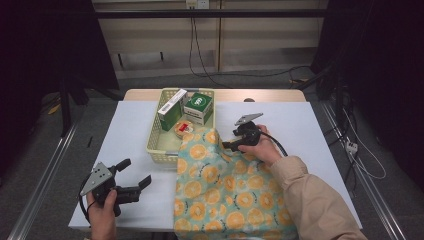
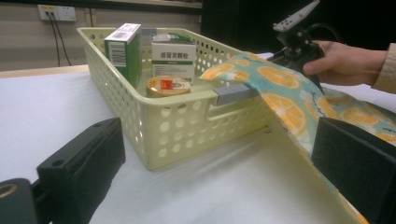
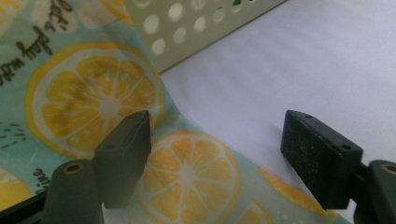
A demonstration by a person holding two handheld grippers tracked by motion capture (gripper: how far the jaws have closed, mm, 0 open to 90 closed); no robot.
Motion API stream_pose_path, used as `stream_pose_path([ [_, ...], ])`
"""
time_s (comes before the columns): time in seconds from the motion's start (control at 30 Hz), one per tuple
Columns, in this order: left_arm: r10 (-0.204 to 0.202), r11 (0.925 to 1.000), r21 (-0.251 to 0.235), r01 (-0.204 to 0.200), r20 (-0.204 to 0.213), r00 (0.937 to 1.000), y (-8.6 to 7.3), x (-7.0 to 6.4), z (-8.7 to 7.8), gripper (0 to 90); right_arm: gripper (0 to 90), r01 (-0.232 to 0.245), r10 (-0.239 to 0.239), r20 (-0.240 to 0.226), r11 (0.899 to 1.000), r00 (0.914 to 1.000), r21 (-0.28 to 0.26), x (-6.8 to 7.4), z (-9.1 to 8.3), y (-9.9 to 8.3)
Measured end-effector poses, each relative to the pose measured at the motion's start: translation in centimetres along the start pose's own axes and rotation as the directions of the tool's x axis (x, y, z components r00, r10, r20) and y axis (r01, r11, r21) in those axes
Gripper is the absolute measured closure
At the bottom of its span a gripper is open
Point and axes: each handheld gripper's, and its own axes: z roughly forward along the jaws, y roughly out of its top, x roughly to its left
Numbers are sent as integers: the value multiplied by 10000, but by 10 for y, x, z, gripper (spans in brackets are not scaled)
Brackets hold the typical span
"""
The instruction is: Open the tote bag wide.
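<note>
The lemon-print cloth (image 1: 220,185) lay on the counter (image 1: 125,130), its far corner draped over the basket (image 1: 156,145) rim. My right gripper (image 3: 215,154) hovered over its edge, fingers apart; my left gripper (image 1: 131,179) waited open. Soft and light, probably best pinched at the hem.

Dim room, white table under a pool of light

The table (image 1: 125,150) stands on a grey floor (image 1: 35,160); behind it a pale panelled wall (image 1: 250,35) carries a socket (image 1: 196,4) with cables (image 1: 192,45) hanging, and dark curtains (image 1: 385,65) flank both sides.
</note>
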Motion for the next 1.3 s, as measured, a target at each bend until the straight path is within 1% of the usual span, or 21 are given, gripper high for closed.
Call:
stream_pose_path([
  [0.03,-8,10000,-12,8,6,10000,0,0,-1,26,326,352,-354,239,9993,9991,91,2,0,0],
  [0.17,21,10000,-6,-21,-3,10000,0,-1,-1,26,576,553,-549,-158,9981,9984,258,7,-6,1],
  [0.2,21,10000,-6,-21,-3,10000,0,-1,-1,27,576,553,-549,-158,9981,9984,258,7,-6,1],
  [0.23,60,10000,-12,-60,-7,10000,1,-1,-1,27,722,584,-574,-280,9977,9980,349,8,-9,0],
  [0.27,60,10000,-12,-60,-7,10000,1,-1,-1,27,722,584,-574,-280,9977,9980,349,8,-9,0],
  [0.3,69,10000,-9,-69,-32,10000,1,-2,-1,26,841,399,-378,-479,9982,9981,448,6,-11,-1],
  [0.33,69,10000,-9,-69,-32,10000,1,-2,-1,27,841,399,-378,-479,9982,9981,448,6,-11,-1],
  [0.37,125,9999,28,-125,-20,9999,2,-2,-1,27,900,206,-172,-697,9986,9974,489,5,-13,-2],
  [0.6,156,9999,23,-156,-42,9999,3,-3,-1,27,900,-236,247,-311,9991,9992,345,5,-16,-4],
  [0.63,188,9998,11,-188,-36,9998,3,-4,-1,27,900,-635,637,-260,9980,9976,66,-1,-22,-4],
  [0.73,180,9998,5,-180,-54,9998,3,-3,-1,27,900,-541,541,-83,9985,9985,-13,-5,-27,-3],
  [0.77,127,9999,0,-127,-72,9999,2,-3,-1,27,900,-575,575,78,9983,9983,-80,-8,-33,-2],
  [0.83,121,9999,-12,-121,-67,9999,2,-3,-1,27,900,-615,617,122,9980,9980,-174,-11,-37,-1],
  [0.9,140,9999,-11,-140,-68,9999,3,-3,-1,27,900,-571,578,316,9981,9978,-225,-13,-39,-1],
  [0.97,134,9999,-21,-134,-59,9999,3,-3,-1,27,900,-596,605,325,9979,9976,-264,-14,-40,-1],
  [1.07,120,9999,-24,-120,-54,9999,3,-3,0,27,900,-642,670,563,9967,9962,-494,-17,-42,1],
  [1.17,167,9999,39,-167,-27,9999,2,-3,0,27,900,-862,939,1006,9932,9905,-780,-32,-49,8],
  [1.2,167,9999,39,-167,-27,9999,2,-3,0,27,900,-862,939,1006,9932,9905,-780,-32,-49,8],
  [1.23,56,10000,-35,-56,-17,10000,2,-3,0,27,900,-992,1096,1238,9912,9862,-873,-42,-52,12],
  [1.27,56,10000,-35,-56,-17,10000,2,-3,0,27,900,-992,1096,1238,9912,9862,-873,-42,-52,12],
  [1.3,42,10000,-38,-42,-41,10000,2,-3,0,27,900,-1147,1290,1532,9885,9797,-989,-56,-54,17],
])
